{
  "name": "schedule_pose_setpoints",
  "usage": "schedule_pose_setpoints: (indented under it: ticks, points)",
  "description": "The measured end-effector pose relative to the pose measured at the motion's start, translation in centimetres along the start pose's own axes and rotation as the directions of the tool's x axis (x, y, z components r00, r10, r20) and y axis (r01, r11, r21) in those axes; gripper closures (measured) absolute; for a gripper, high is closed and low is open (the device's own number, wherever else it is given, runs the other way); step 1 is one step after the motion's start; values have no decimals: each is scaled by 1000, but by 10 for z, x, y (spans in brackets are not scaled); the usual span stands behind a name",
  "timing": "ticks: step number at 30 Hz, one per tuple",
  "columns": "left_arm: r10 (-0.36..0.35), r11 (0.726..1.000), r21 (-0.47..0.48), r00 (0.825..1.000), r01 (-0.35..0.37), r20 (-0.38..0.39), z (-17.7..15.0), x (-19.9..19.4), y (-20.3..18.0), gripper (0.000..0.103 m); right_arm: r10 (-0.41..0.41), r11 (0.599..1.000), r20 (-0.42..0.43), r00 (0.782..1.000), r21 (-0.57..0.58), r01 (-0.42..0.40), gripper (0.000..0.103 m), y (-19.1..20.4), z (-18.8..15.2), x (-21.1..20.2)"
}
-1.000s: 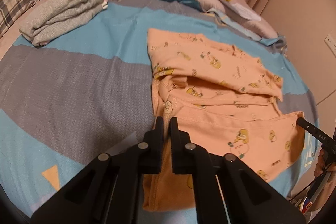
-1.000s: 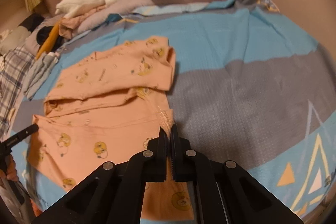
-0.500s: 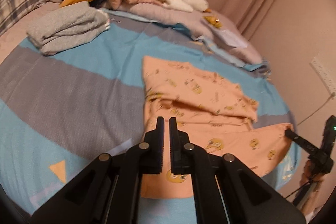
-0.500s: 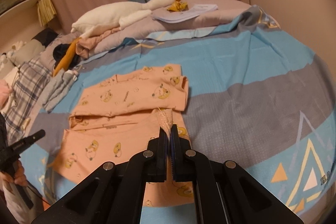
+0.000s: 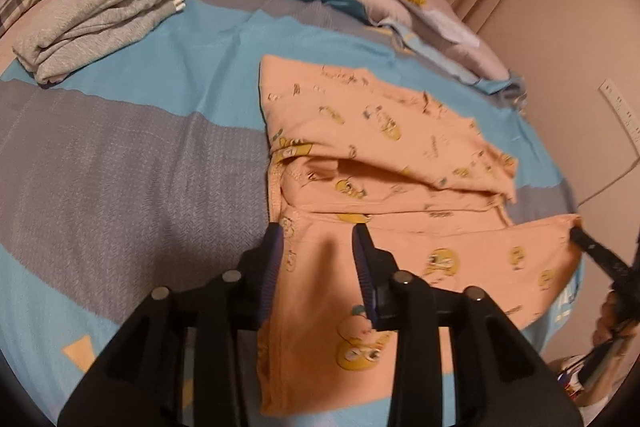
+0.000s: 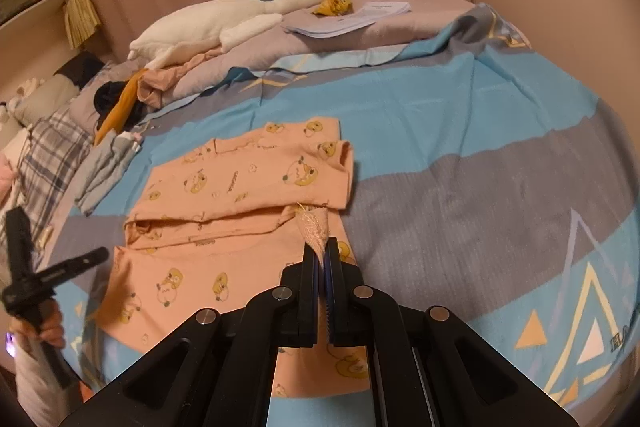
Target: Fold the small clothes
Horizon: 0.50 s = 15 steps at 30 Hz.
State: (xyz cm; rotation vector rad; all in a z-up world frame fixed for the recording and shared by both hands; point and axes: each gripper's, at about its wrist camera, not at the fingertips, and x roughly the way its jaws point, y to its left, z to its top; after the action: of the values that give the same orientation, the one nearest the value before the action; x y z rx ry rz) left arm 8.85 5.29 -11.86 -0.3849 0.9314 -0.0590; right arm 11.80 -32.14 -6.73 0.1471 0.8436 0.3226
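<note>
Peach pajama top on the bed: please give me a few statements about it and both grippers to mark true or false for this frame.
1. The left gripper has its fingers apart over the peach pajama top. True.
2. The right gripper is open and holds nothing. False: its fingers are shut on a pinch of the top's fabric.
3. The top is printed with yellow cartoon figures. True.
4. The white plush goose lies on the pajama top. False: it lies far off on the pillows, apart from the top.
5. The folded grey clothes lie to the left of the top in the left wrist view, not touching it. True.
</note>
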Motion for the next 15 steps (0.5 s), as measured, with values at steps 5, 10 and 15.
schedule_pose_setpoints:
  ticks: [5,10,15]
  points:
    - [66,998,23,998,-65,-24,-1,22,6,69,-4,1000,-10,1000,-2,4,99,-1,-2,3]
    - [59,998,-3,998,-59,-26,-1,25,14,84,-8,1000,-21,1000,-5,8,99,0,-4,5]
    - [56,998,-3,998,-56,20,-1,10,8,98,-4,1000,-21,1000,-2,4,99,-1,-4,4]
